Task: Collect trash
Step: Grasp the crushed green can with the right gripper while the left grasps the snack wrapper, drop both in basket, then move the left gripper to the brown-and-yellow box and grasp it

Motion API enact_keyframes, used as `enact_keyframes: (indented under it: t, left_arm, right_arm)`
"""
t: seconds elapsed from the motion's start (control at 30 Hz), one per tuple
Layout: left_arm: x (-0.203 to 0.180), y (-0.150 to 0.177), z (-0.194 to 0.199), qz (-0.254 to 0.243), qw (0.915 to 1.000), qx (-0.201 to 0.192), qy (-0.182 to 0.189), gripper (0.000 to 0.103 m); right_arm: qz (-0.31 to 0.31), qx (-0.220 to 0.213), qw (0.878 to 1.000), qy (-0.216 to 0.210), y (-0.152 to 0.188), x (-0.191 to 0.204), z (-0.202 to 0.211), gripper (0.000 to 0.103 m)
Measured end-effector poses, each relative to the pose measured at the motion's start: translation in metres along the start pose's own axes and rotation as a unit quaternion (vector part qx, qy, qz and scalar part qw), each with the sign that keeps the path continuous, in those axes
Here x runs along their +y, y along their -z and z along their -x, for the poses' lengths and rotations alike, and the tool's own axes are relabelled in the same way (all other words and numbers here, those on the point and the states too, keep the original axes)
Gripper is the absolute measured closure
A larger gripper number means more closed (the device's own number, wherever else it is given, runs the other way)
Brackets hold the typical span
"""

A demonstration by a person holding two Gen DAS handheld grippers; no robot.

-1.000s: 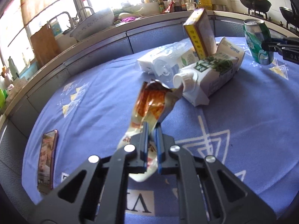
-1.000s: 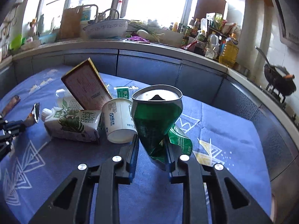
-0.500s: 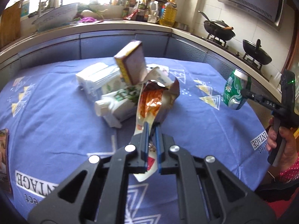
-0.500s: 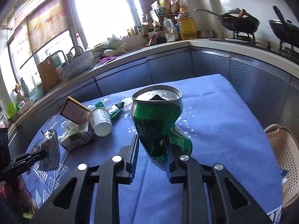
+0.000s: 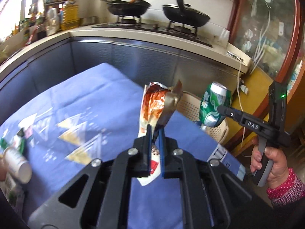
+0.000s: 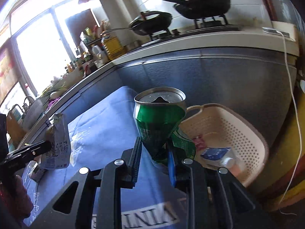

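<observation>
My left gripper (image 5: 154,131) is shut on an opened orange snack wrapper (image 5: 154,105) and holds it upright above the blue tablecloth (image 5: 85,103). My right gripper (image 6: 154,150) is shut on a crushed green can (image 6: 160,120), held near the table's right edge. The can also shows in the left wrist view (image 5: 214,105), just in front of the beige perforated basket (image 5: 192,106). In the right wrist view the basket (image 6: 228,126) stands beside the table and holds a plastic bottle (image 6: 219,155) and a small red wrapper (image 6: 199,141). The held wrapper (image 6: 57,143) shows at the left there.
A paper cup (image 5: 17,162) and other litter lie at the table's left edge. Grey cabinets (image 5: 133,61) and a counter with two black woks (image 5: 129,5) run behind the table. A white cable (image 6: 291,87) hangs beside a yellow cabinet on the right.
Both grippers have swung right, away from the trash pile toward the table's right end. The basket has come into view close behind the can. Both grips are unchanged.
</observation>
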State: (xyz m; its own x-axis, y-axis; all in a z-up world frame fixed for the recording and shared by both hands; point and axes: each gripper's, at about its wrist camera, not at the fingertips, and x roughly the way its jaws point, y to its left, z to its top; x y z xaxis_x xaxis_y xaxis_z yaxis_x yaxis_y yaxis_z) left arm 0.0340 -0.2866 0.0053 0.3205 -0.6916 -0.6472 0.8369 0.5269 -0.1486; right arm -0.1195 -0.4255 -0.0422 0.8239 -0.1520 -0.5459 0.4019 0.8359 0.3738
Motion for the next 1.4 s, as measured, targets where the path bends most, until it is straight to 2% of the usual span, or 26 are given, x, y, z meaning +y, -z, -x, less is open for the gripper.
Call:
enact_keyframes:
  t: [0.13, 0.2, 0.33, 0.43, 0.5, 0.6, 0.8, 0.93, 1.17, 1.3, 1.4]
  left_arm:
    - [-0.047, -0.043, -0.073, -0.017, 0.9976, 0.030, 0.060, 0.097]
    - [-0.069, -0.058, -0.110, -0.024, 0.9958, 0.047, 0.074, 0.097]
    - [-0.103, -0.071, -0.167, -0.039, 0.9943, 0.071, 0.069, 0.096]
    - [-0.115, -0.072, -0.198, -0.045, 0.9914, 0.112, 0.051, 0.084]
    - [-0.114, -0.071, -0.202, -0.042, 0.9922, 0.111, 0.038, 0.084]
    - [-0.102, -0.069, -0.192, -0.022, 0.9930, 0.107, 0.044, 0.083]
    - [-0.072, -0.052, -0.145, 0.002, 0.9964, 0.079, 0.031, 0.083]
    - [-0.052, -0.025, -0.107, 0.000, 0.9984, 0.057, 0.000, 0.083]
    - [0.005, 0.036, -0.034, 0.029, 0.9961, 0.026, -0.079, 0.083]
    - [0.052, 0.080, 0.015, 0.074, 0.9895, 0.015, -0.123, 0.083]
    - [0.089, 0.110, 0.055, 0.109, 0.9801, 0.003, -0.166, 0.083]
  right_arm:
    - [-0.029, 0.028, 0.999, 0.034, 0.005, -0.052, -0.007, 0.077]
    - [-0.041, 0.049, 0.997, 0.041, 0.013, -0.072, -0.017, 0.077]
    - [-0.061, 0.072, 0.994, 0.056, 0.025, -0.095, -0.037, 0.076]
    - [-0.087, 0.086, 0.991, 0.047, 0.030, -0.105, -0.048, 0.068]
    - [-0.097, 0.071, 0.992, 0.040, 0.033, -0.110, -0.045, 0.063]
    - [-0.090, 0.045, 0.993, 0.058, 0.032, -0.110, -0.036, 0.046]
    - [-0.116, 0.025, 0.992, 0.047, 0.022, -0.110, -0.024, 0.045]
    - [-0.107, 0.020, 0.993, 0.035, 0.011, -0.091, -0.015, 0.045]
    - [-0.064, 0.020, 0.998, -0.014, -0.006, -0.029, -0.016, 0.045]
    - [-0.020, 0.035, 0.998, -0.053, -0.008, 0.025, -0.023, 0.045]
    - [0.014, 0.065, 0.993, -0.099, -0.003, 0.075, -0.037, 0.045]
